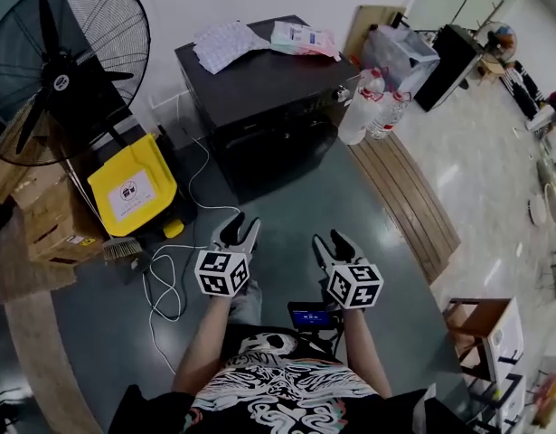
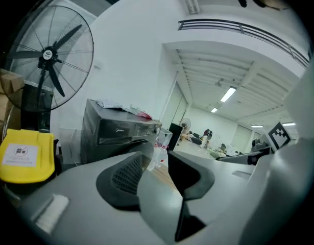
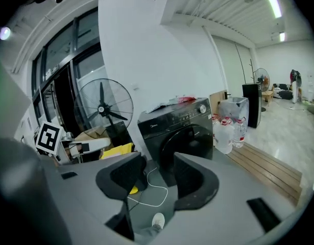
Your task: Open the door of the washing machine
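Black front-loading washing machine [image 1: 259, 107] stands well ahead, round door [image 3: 186, 144] shut, both the left hand-held gripper [image 1: 240, 230] and right hand-held gripper [image 1: 333, 242] parted and empty, and that loose white cable [image 3: 149, 205] on the floor could well snag a foot on the approach

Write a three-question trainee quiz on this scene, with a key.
1. True or false: the washing machine has its door open.
2. Which stands left of the machine in the head view? A) fan B) ladder C) bicycle
3. What do the left gripper and right gripper hold?
Key: 1 false, the door is shut. 2 A. 3 nothing; both are open and empty.
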